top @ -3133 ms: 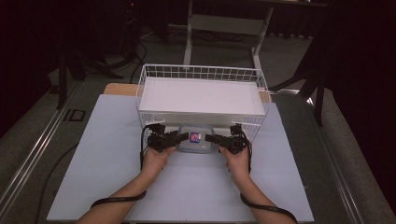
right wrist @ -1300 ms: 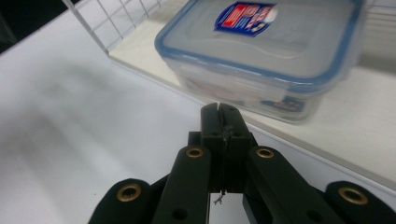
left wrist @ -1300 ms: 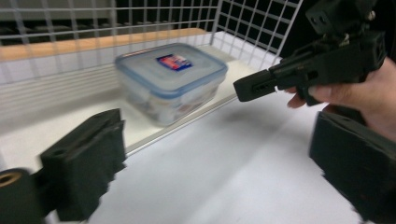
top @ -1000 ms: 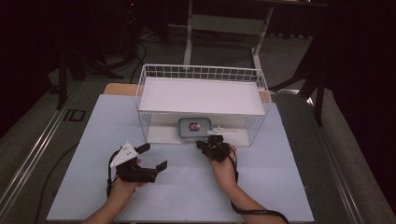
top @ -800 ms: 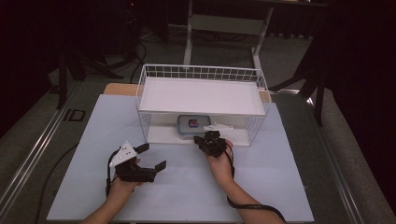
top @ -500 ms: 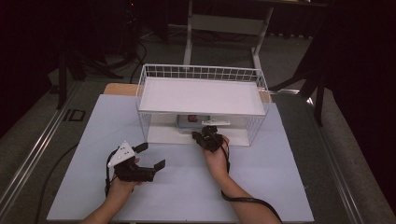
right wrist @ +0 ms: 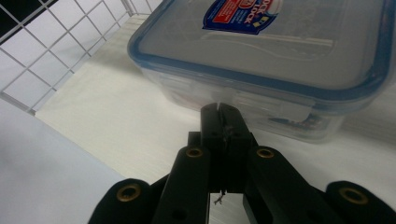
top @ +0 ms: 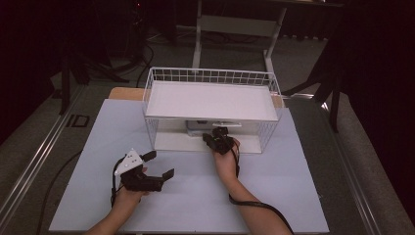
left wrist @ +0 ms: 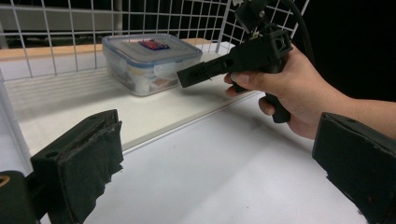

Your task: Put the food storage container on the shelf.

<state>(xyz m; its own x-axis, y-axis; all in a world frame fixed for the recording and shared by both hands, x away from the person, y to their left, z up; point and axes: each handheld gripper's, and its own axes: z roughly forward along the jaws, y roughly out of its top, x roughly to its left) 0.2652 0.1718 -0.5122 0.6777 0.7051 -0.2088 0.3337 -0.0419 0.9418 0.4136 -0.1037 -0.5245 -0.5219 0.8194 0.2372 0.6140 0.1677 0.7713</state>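
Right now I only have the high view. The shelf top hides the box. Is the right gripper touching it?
Observer: The right gripper has its closed jaw tips at the front wall of the plastic container, right by the lid's front latch. Actual contact is hard to judge.
Operator: Jaws shut on anything?
Observer: No, they are pressed together with nothing between them.
Operator: Lid on?
Observer: Yes, the blue-rimmed lid sits on the container, sticker on top.
Operator: Left gripper?
Observer: The left gripper is open, back on the table, and pointing at the shelf.
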